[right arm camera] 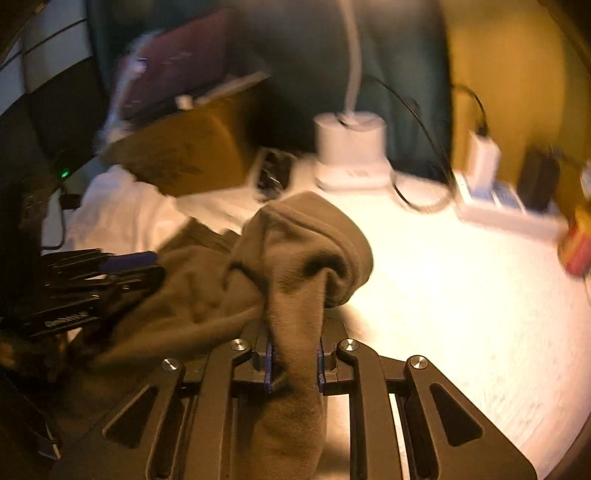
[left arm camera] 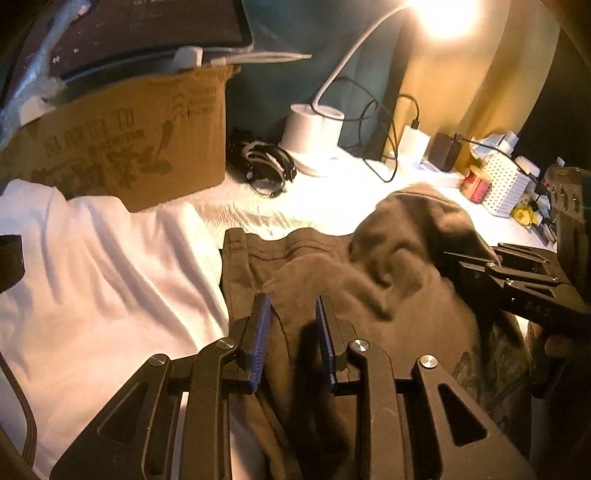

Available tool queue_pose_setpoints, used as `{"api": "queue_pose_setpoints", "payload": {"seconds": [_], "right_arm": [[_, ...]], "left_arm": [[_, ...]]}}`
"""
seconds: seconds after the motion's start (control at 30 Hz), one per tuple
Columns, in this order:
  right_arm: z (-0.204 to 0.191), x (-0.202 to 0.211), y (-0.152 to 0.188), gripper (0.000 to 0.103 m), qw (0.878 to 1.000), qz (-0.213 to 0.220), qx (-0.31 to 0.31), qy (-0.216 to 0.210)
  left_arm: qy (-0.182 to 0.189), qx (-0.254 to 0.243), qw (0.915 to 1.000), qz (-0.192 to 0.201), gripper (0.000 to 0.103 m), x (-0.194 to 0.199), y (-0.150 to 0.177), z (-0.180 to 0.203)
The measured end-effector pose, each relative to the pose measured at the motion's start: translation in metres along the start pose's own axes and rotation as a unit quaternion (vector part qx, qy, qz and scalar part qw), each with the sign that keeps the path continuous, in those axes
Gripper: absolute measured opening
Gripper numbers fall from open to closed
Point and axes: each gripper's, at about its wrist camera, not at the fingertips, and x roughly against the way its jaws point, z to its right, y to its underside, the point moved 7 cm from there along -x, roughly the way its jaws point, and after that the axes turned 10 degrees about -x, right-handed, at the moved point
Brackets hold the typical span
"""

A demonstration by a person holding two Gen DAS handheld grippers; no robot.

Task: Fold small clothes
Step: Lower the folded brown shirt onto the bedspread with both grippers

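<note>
Right gripper (right arm camera: 293, 363) fingers clamp brown garment (right arm camera: 303, 251); left gripper (left arm camera: 293, 332) fingers narrow, cloth between (grip unclear). Lower your fold evenly.

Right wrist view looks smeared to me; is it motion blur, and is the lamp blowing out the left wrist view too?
Right wrist view: background streaked by motion blur, though the brown garment pinched in the right gripper stays fairly readable. Left wrist view: sharper; the desk lamp glares at the top and washes out the white cloth, while the left gripper casts a dark shadow on the garment.
</note>
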Motion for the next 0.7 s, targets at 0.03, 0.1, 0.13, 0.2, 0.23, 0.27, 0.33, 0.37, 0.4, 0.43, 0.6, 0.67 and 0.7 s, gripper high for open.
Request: {"api": "queue_pose_setpoints", "payload": {"seconds": [0.03, 0.1, 0.13, 0.2, 0.23, 0.27, 0.33, 0.37, 0.4, 0.43, 0.6, 0.67, 0.7], "right_arm": [[0.007, -0.003, 0.001, 0.018, 1.0, -0.004, -0.008, 0.002], [0.018, -0.008, 0.003, 0.019, 0.999, -0.016, -0.028, -0.002], [0.021, -0.008, 0.003, 0.024, 0.999, -0.018, -0.036, -0.002], [0.026, -0.006, 0.003, 0.024, 0.999, -0.015, -0.041, -0.004], [0.026, -0.006, 0.002, 0.024, 0.999, -0.015, -0.041, -0.005], [0.027, -0.005, 0.001, 0.024, 0.999, -0.015, -0.043, -0.008], [0.029, -0.004, -0.001, 0.025, 0.999, -0.016, -0.045, -0.013], [0.03, -0.004, -0.002, 0.033, 0.999, -0.016, -0.045, -0.013], [0.032, -0.003, -0.003, 0.037, 0.999, -0.012, -0.045, -0.007], [0.035, -0.002, -0.004, 0.044, 0.999, -0.006, -0.044, 0.0], [0.057, -0.002, -0.007, 0.054, 0.997, 0.001, -0.07, 0.041], [0.059, -0.002, -0.007, 0.054, 0.996, 0.002, -0.064, 0.054], [0.059, -0.001, -0.007, 0.054, 0.996, 0.003, -0.06, 0.063]], "left_arm": [[0.0, 0.0, 1.0, -0.005, 0.024, -0.003, 0.0, 0.0], [0.0, 0.001, 0.9999, -0.012, 0.024, -0.007, 0.001, 0.0], [-0.001, 0.003, 0.9999, -0.016, 0.024, -0.009, 0.001, -0.001], [-0.004, 0.005, 0.9998, -0.019, 0.024, -0.011, 0.001, -0.002], [-0.005, 0.004, 0.9997, -0.021, 0.024, -0.012, 0.001, -0.003], [-0.005, 0.003, 0.9997, -0.024, 0.024, -0.014, 0.0, -0.002], [-0.005, -0.002, 0.9995, -0.03, 0.024, -0.017, -0.001, -0.003], [-0.007, -0.003, 0.9995, -0.031, 0.024, -0.019, -0.002, -0.003], [-0.008, -0.005, 0.9994, -0.032, 0.024, -0.02, -0.003, -0.004], [-0.009, -0.006, 0.9994, -0.034, 0.024, -0.023, -0.005, -0.004], [-0.009, -0.002, 0.9991, -0.041, 0.025, -0.03, -0.008, -0.008], [-0.012, -0.004, 0.999, -0.043, 0.025, -0.032, -0.009, -0.008], [-0.014, -0.005, 0.9989, -0.044, 0.026, -0.032, -0.009, -0.008]]}}
